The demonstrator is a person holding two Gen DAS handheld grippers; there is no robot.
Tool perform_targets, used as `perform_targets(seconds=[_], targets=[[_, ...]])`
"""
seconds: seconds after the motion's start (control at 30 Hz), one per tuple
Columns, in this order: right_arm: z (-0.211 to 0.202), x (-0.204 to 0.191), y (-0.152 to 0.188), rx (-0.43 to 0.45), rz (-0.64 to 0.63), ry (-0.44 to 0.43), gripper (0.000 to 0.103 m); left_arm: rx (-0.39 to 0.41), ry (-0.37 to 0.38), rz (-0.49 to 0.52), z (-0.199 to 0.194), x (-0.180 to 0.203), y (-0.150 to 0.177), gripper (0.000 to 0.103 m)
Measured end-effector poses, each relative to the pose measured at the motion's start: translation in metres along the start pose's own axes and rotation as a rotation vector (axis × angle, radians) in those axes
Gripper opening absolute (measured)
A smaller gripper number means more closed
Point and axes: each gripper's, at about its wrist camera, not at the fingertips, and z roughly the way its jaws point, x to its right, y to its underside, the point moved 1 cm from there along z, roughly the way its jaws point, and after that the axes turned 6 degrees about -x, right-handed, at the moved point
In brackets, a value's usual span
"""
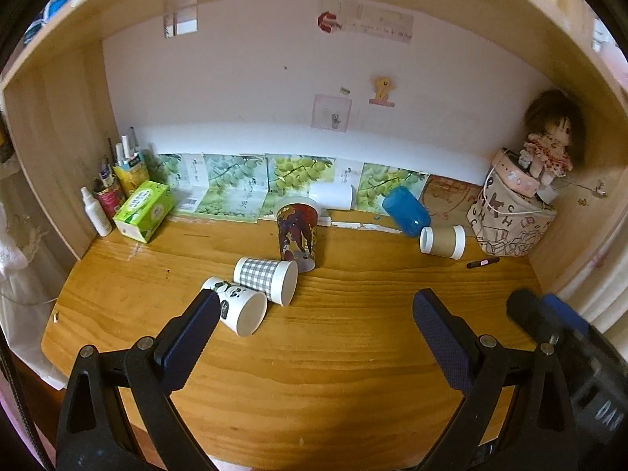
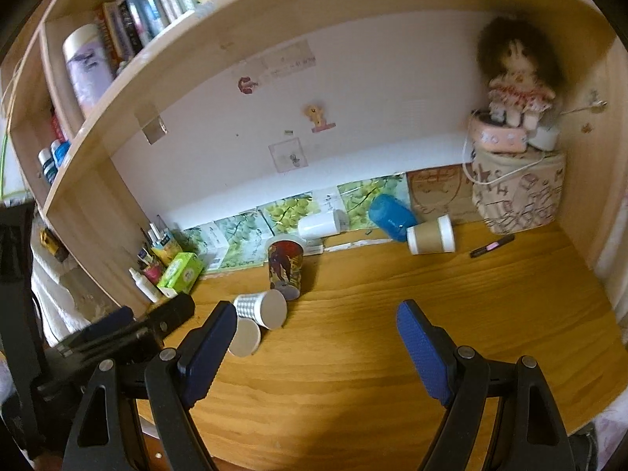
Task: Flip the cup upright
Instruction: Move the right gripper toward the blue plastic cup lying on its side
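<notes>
Several cups are on the wooden desk (image 1: pixel 353 353). A colourful printed cup (image 1: pixel 297 235) (image 2: pixel 285 269) stands upright. A grey checked cup (image 1: pixel 267 279) (image 2: pixel 261 308) and a white panda cup (image 1: pixel 239 308) (image 2: pixel 245 336) lie on their sides next to each other. A brown paper cup (image 1: pixel 442 241) (image 2: pixel 430 234), a blue cup (image 1: pixel 406 210) (image 2: pixel 391 216) and a white cup (image 1: pixel 333 195) (image 2: pixel 320 224) lie on their sides near the back wall. My left gripper (image 1: pixel 314 306) is open and empty, its left finger just in front of the panda cup. My right gripper (image 2: pixel 316 318) is open and empty, right of the checked cup.
A green tissue box (image 1: pixel 144 210), a spray bottle (image 1: pixel 95 212) and a pen holder (image 1: pixel 117 180) stand at the back left. A patterned fabric bag (image 1: pixel 510 219) with a doll (image 1: pixel 549 145) on top stands at the back right. A pen (image 1: pixel 482 262) lies near it.
</notes>
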Motion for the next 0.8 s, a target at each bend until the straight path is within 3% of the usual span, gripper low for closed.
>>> perform_targets(seconds=[0.4,0.8], targets=[[0.069,0.013,-0.072,0.014,-0.028,0.079,0.084,-0.108,0.010,0.011,0.059,-0.003,-0.029,0.099],[0.154,0.028,-0.127,0.015,-0.147,0.138,0.084,-0.236,0.131,-0.011,0.116,-0.001,-0.051,0.099]])
